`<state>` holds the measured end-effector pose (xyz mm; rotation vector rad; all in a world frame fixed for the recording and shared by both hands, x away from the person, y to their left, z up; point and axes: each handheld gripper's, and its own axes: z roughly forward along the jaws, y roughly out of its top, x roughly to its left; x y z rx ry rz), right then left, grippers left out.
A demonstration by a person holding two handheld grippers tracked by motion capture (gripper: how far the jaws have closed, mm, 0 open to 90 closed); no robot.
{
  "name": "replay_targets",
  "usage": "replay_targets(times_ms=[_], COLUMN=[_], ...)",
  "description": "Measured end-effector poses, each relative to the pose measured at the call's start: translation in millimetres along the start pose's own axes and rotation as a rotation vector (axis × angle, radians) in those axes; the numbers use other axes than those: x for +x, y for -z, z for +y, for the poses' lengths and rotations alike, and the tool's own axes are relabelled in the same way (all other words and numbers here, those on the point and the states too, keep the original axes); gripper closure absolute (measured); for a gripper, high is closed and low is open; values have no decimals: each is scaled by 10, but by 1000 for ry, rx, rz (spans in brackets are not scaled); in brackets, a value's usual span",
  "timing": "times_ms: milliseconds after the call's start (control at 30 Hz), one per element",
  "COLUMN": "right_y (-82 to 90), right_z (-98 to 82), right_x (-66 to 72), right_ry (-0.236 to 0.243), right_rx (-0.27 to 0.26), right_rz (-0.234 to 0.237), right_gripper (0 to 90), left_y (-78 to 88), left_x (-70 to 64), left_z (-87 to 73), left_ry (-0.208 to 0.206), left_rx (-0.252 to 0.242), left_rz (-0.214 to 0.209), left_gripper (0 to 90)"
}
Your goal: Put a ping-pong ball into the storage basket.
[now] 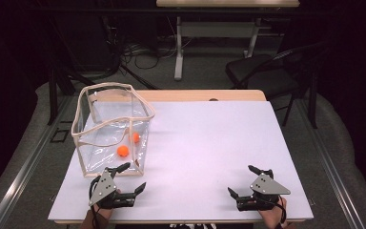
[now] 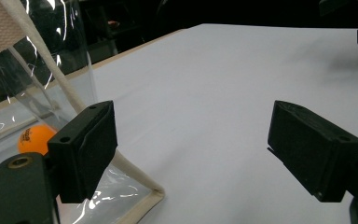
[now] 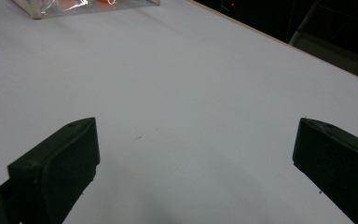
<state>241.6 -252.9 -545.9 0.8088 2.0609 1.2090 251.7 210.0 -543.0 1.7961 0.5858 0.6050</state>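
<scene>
We saw the clear bag (image 1: 112, 129) standing open on the white table (image 1: 205, 143), just ahead of our left gripper (image 1: 132, 177) and well off to the left of our right gripper (image 1: 244, 181). The bag had see-through walls and a cream cloth trim along its rim and edges. Two orange balls (image 1: 123, 151) lay on its bottom, near the wall that faced our left gripper. In the left gripper view one ball (image 2: 33, 139) showed through the wall, just beyond the left-hand jaw, and it bore a small dark print that was too blurred for us to read. The bag's near bottom corner (image 2: 154, 195) lay low between the two jaws, closer to the left-hand one, and we could not tell whether that jaw touched the wall.

Our left gripper (image 2: 191, 144) stood wide, with nothing between its jaws. Our right gripper (image 3: 193, 158) stood wide too, held low over bare table and empty. In the right gripper view the bag (image 3: 74, 5) sat far ahead and to the left, at the top edge.

Beyond the table stood a dark chair (image 1: 262, 71) and a second table (image 1: 226, 4).
</scene>
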Motion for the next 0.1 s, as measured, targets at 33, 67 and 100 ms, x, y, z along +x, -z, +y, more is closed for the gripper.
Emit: replay_targets(times_ms=[33, 67, 100], right_y=[2, 4, 5], right_z=[2, 4, 3], right_x=[0, -2, -6], right_ry=[-1, -2, -2], right_rx=[-5, -8, -12], right_rz=[2, 1, 5], right_gripper=[0, 0, 0], left_y=[-4, -10, -14], left_x=[1, 1, 1], left_z=[0, -1, -2], left_ry=[-1, 3, 6], left_rx=[1, 3, 8], left_rz=[0, -1, -1], left_gripper=[156, 156, 156])
